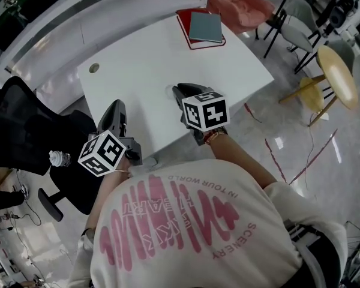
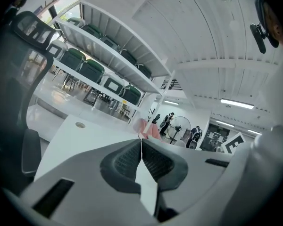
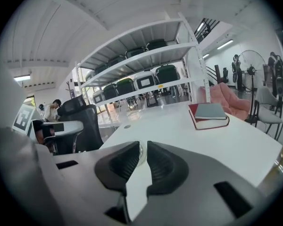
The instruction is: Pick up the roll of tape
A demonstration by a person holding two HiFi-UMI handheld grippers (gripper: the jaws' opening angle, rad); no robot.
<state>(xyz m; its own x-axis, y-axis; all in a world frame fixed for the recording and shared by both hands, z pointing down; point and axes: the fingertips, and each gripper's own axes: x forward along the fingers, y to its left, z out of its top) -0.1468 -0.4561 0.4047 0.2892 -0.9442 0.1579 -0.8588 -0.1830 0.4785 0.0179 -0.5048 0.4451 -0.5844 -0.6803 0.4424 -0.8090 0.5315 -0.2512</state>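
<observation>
A small pale roll of tape sits pinched between the pads of my right gripper, which is shut on it and held above the white table. In the head view this right gripper hangs over the table's near edge, and the roll shows only as a faint light spot at its tips. My left gripper is off the table's near left corner. Its jaws meet with nothing between them in the left gripper view.
A red book with a grey-green book on top lies at the table's far end. A black office chair and a water bottle are at the left. A pink chair and a wooden stool stand at the right.
</observation>
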